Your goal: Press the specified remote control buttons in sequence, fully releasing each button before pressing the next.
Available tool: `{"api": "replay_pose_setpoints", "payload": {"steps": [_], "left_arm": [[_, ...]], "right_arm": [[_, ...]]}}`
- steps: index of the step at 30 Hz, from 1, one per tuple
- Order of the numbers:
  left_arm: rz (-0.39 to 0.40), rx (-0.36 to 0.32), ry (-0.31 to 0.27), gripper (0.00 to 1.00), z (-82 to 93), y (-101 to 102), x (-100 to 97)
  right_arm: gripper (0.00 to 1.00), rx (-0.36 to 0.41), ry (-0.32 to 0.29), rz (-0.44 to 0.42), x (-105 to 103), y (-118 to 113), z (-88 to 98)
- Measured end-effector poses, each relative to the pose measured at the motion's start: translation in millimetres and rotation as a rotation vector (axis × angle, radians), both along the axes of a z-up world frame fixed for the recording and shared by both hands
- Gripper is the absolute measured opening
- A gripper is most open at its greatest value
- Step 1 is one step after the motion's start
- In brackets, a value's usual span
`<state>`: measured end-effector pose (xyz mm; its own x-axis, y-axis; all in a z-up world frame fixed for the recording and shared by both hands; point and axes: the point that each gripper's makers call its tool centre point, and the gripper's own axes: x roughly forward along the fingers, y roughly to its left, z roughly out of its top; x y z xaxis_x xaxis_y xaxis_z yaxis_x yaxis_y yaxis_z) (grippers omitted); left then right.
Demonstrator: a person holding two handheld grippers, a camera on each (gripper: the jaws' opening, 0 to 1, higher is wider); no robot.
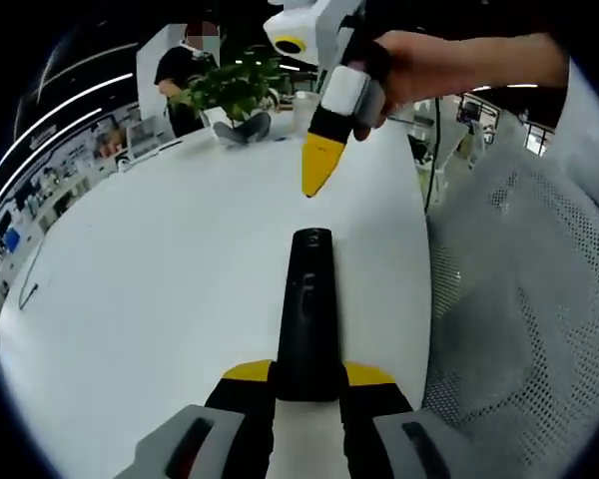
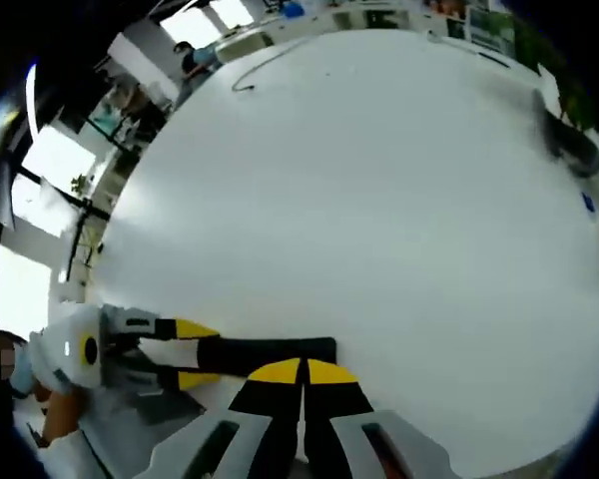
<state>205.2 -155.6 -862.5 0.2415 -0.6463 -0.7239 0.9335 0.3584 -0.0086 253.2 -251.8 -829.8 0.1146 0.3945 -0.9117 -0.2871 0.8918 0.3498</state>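
White table (image 1: 160,289), black remote (image 1: 307,319) clamped in left claw (image 1: 307,377), right claw (image 2: 301,371) above

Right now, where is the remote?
The remote lies on the white table, clamped at its near end by the left gripper; the right gripper hovers above it.

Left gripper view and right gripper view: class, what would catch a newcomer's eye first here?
A black remote control lies on the white table, clamped at its near end by the left gripper. The right gripper, yellow fingers together, hangs above its far end. A potted plant stands at the table's far edge.
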Motion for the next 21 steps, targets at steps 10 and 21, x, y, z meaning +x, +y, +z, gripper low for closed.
{"api": "replay_pose_setpoints", "payload": {"steps": [10, 21], "left_arm": [[-0.014, -0.013, -0.002, 0.24, 0.5, -0.2, 0.1], [-0.017, -0.023, -0.008, 0.25, 0.5, 0.0, 0.6]], "right_arm": [[0.00, 0.005, 0.090, 0.002, -8.7, 1.9, -15.0], [0.00, -0.075, 0.070, 0.093, -9.5, 6.0, -25.6]]}}
